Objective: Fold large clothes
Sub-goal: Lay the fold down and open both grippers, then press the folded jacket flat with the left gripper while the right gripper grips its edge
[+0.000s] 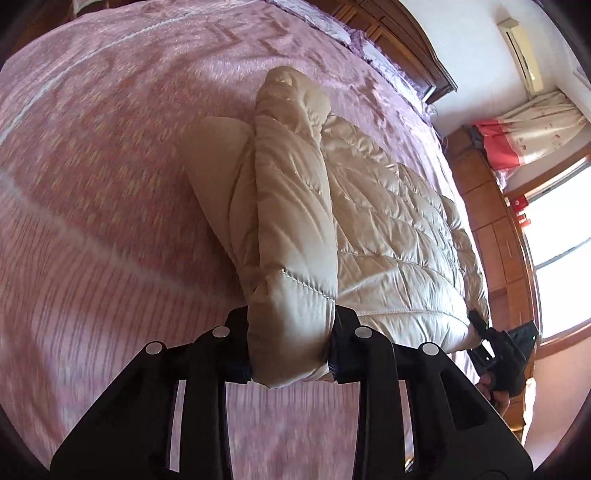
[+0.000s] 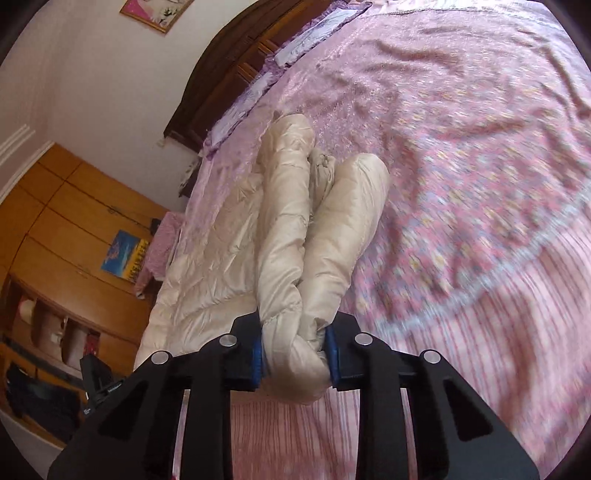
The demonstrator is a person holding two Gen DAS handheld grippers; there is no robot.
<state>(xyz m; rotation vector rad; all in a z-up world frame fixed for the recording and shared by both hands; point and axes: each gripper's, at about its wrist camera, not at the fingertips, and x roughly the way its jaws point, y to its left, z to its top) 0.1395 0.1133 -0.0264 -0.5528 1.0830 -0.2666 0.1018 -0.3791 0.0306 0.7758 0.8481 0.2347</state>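
A cream quilted puffer jacket lies on a bed under a pink patterned bedspread. My left gripper is shut on a bunched corner of the jacket's hem, lifted off the bed. My right gripper is shut on the other bunched hem corner of the same jacket. The right gripper also shows at the right edge of the left wrist view, clamped on the jacket's far corner. The left gripper's body shows at the lower left of the right wrist view. The bedspread fills the right.
A dark wooden headboard with pale pillows stands at the bed's head. A window with a curtain is on one side. Wooden wardrobes with cluttered shelves stand on the other.
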